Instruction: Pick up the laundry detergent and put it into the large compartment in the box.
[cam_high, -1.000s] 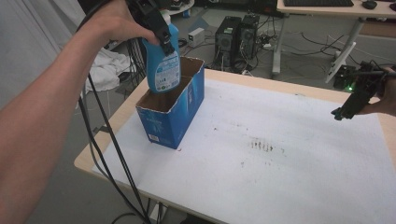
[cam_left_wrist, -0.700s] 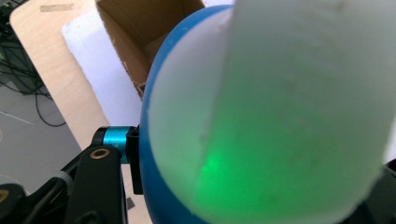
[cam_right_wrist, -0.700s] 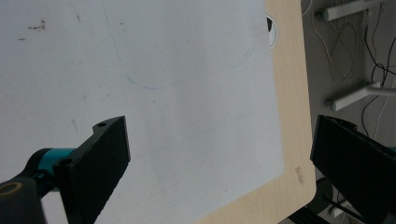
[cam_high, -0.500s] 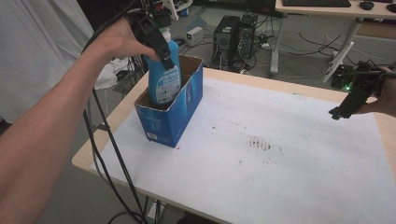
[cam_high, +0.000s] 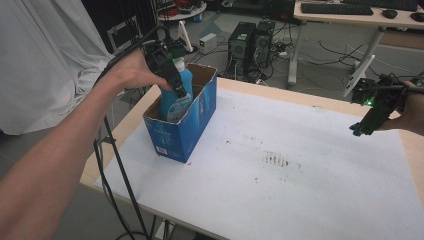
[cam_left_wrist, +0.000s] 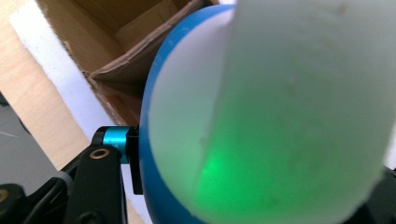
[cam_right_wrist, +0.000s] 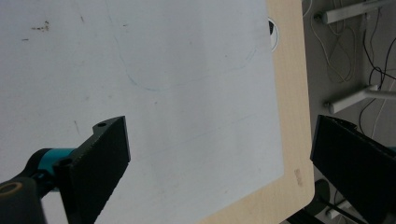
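1. The left gripper (cam_high: 177, 85) is clamped on the blue bottle (cam_high: 176, 102), its jaws on the bottle's upper part; in the left gripper view the bottle (cam_left_wrist: 261, 116) sits right against the camera, green light glowing on its white cap.
2. The bottle stands upright under that gripper, its lower part down inside the blue cardboard box (cam_high: 187, 127); the box's open brown interior lies just beyond the jaws.
3. The right gripper (cam_high: 372, 112) hangs well apart from the box, over the table's (cam_high: 300, 190) far right edge; its 2 jaws stand wide with nothing between them, white table cover (cam_right_wrist: 187, 93) beneath.
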